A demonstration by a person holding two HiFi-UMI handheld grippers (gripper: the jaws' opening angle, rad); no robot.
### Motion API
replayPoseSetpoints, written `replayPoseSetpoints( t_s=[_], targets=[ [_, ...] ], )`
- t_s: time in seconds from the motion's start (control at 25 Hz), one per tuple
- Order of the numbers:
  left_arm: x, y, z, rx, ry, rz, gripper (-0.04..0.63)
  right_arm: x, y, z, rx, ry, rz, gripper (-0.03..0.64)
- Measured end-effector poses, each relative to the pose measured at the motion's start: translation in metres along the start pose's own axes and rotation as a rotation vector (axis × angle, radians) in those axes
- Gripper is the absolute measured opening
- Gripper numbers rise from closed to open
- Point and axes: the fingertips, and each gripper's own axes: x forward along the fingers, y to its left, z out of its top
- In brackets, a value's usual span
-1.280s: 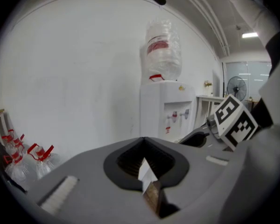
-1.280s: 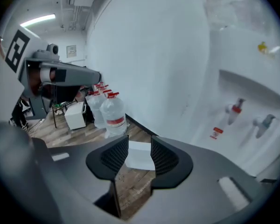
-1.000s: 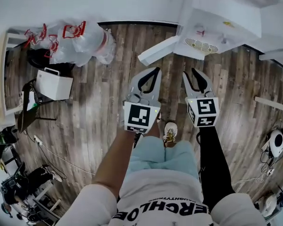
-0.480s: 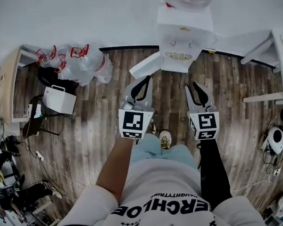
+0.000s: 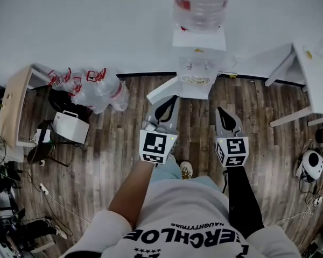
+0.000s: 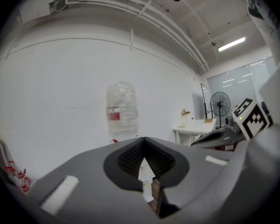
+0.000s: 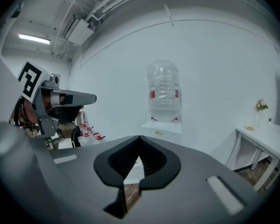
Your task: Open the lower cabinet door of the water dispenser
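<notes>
Before the water dispenser (image 5: 198,71), my two forearms reach forward side by side, with the marker cubes turned upward. My left tongs (image 5: 170,99) are pressed together with nothing between them. My right tongs (image 5: 221,110) have just been closing and are now pressed together as well, also with nothing between them. Both point roughly level toward the dispenser and stop short of it. The lower cabinet door (image 5: 159,90), a white panel, stands swung open to the left over the wood floor (image 5: 107,138). In the head view its free end appears just by the tip of my left tongs. The dispenser stands against the white wall (image 5: 97,26) and carries a clear bottle (image 5: 200,4) on top.
</notes>
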Motion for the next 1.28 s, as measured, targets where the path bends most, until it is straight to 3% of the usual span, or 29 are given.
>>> replayPoseSetpoints(
  t_s=[0.16,0.6,1.28],
  targets=[
    [-0.008,-0.013,0.014,0.011,-0.022,-0.031,0.055,-0.016,0.000,0.013,-0.007,-0.044,0.002,0.002],
    [-0.029,0.002,0.036,0.030,-0.087,0.011,0.057,-0.031,-0.006,0.032,-0.100,-0.095,-0.057,0.002],
    [-0.034,0.007,0.053,0.062,-0.125,0.006,0.057,-0.037,-0.010,0.051,-0.116,-0.136,-0.091,0.002]
  ],
)
